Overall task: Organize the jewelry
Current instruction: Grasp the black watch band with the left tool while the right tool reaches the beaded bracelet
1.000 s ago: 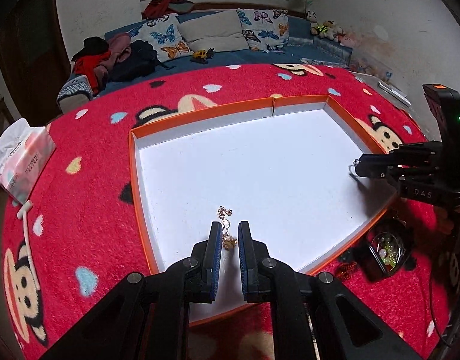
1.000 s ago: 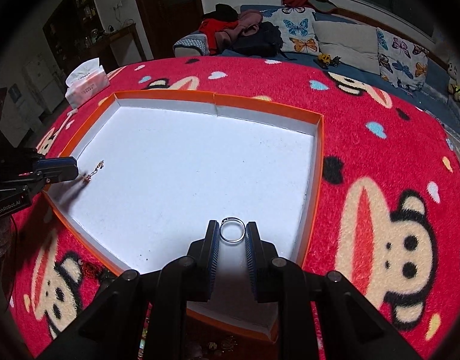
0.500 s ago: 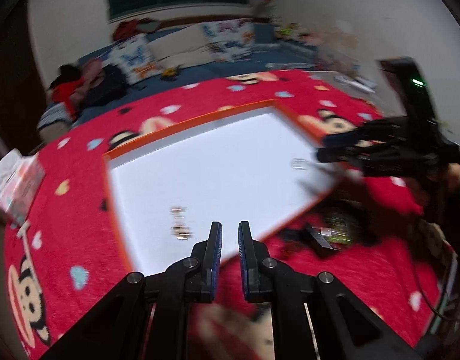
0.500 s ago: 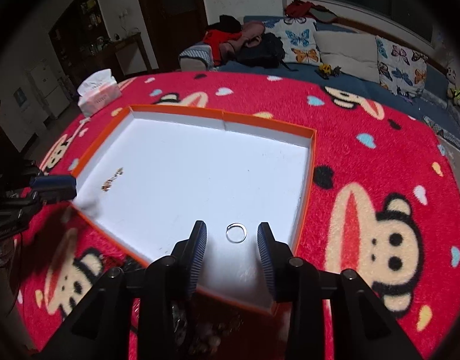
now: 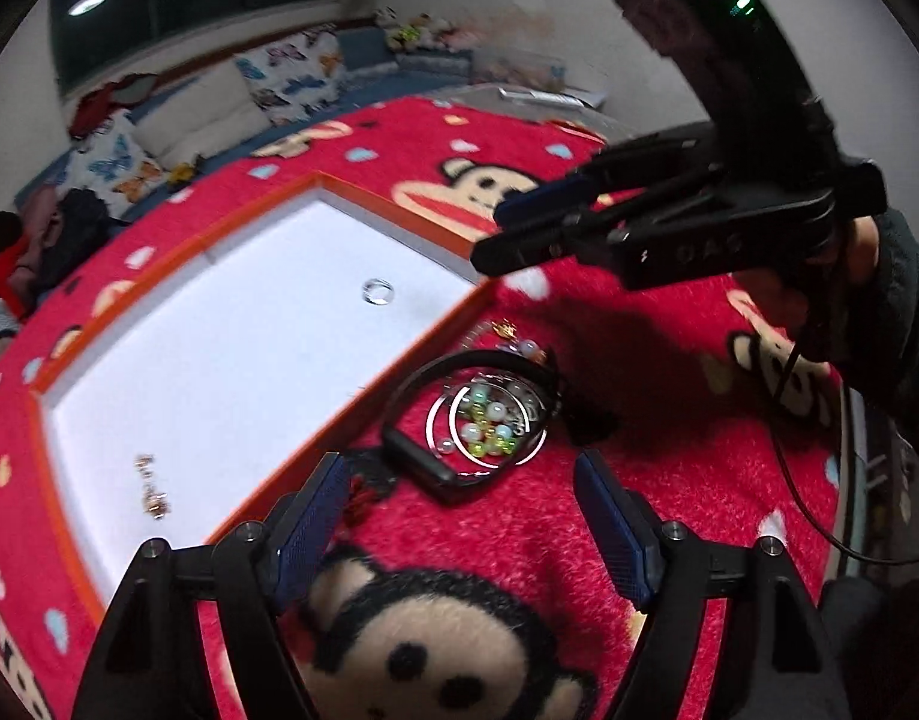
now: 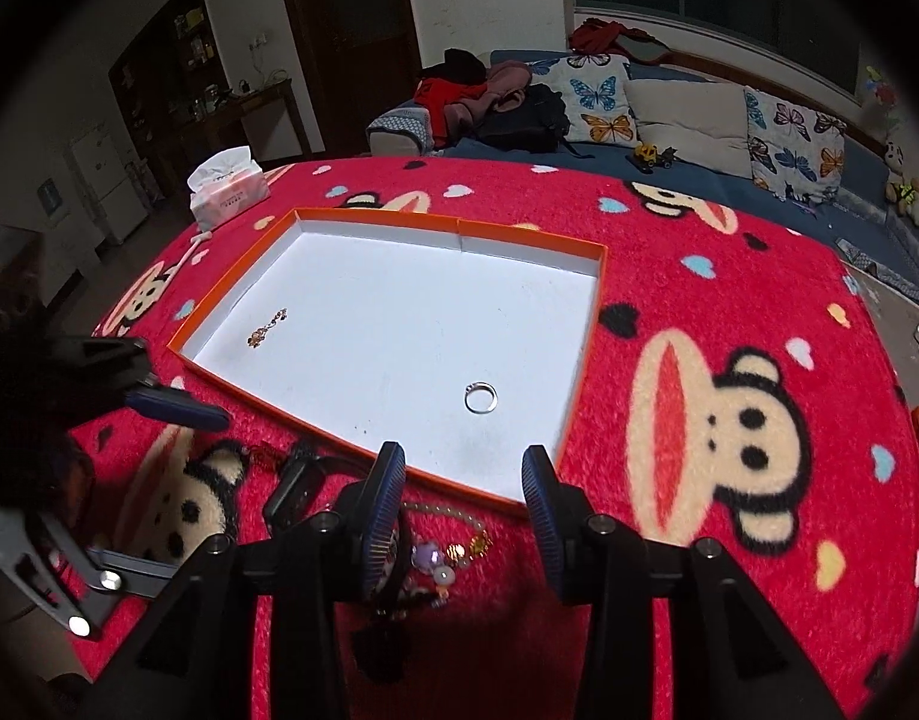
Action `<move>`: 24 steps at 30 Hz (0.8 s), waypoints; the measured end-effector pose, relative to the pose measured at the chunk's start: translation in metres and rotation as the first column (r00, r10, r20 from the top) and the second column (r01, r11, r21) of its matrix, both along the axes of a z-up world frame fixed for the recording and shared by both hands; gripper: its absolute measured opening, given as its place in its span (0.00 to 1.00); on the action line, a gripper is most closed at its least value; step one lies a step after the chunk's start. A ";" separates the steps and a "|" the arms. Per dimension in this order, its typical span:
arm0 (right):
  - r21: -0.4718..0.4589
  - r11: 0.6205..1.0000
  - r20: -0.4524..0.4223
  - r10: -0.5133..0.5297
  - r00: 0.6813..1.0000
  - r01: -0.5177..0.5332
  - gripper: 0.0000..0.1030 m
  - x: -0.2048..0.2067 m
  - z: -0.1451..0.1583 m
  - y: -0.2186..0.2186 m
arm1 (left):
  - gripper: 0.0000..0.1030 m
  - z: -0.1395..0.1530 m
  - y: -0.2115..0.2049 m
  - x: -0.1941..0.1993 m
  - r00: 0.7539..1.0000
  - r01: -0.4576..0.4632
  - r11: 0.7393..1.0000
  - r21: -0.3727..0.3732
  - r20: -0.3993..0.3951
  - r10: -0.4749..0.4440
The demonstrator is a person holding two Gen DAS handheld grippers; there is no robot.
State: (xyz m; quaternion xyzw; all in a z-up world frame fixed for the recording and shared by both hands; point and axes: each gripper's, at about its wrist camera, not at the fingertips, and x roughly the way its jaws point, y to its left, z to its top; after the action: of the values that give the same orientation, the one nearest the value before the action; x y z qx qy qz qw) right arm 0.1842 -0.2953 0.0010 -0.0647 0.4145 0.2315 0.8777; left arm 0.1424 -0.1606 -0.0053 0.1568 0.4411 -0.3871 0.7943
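While I watch through the left wrist camera, my left gripper [image 5: 459,516] hangs with its fingers spread wide and empty over the red monkey blanket [image 5: 519,528], just outside the orange rim of the white tray [image 5: 435,330]. Directly ahead lies a heap of jewelry [image 5: 489,414]: beads, thin hoops and a black band, blurred, so I can't sort the pieces. Inside the tray, a silver ring [image 5: 378,291] sits near the far rim and a small gold chain [image 5: 152,483] near the left rim, with bare white floor between them. My right gripper [image 5: 489,234] hovers above the tray's right edge.

From the right wrist camera, my right gripper [image 6: 465,480] is open too, holding nothing, poised over the near rim [image 6: 447,480]. The ring [image 6: 480,399] lies just beyond it; the chain [image 6: 266,330] well left. A tissue box [image 6: 228,195] stands past the far corner.
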 end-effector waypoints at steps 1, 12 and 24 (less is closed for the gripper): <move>0.003 1.000 0.000 -0.004 1.000 0.004 0.43 -0.001 0.000 -0.001 | 0.78 -0.003 -0.002 0.003 1.000 0.006 1.000 0.005 -0.005 -0.006; 0.028 0.999 -0.029 -0.016 0.999 0.016 0.43 -0.002 -0.013 -0.013 | 0.78 -0.023 -0.026 0.021 0.993 0.116 0.991 0.066 0.002 -0.116; 0.026 0.999 -0.039 -0.020 0.999 0.021 0.43 -0.005 -0.018 -0.019 | 0.70 -0.032 -0.033 0.030 0.989 0.145 0.986 0.077 0.003 -0.146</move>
State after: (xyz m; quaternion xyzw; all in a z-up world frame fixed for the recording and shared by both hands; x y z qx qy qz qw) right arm 0.1788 -0.3148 -0.0167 -0.0442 0.4291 0.2291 0.8726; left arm 0.1719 -0.1931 -0.0377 0.2206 0.4394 -0.4262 0.7593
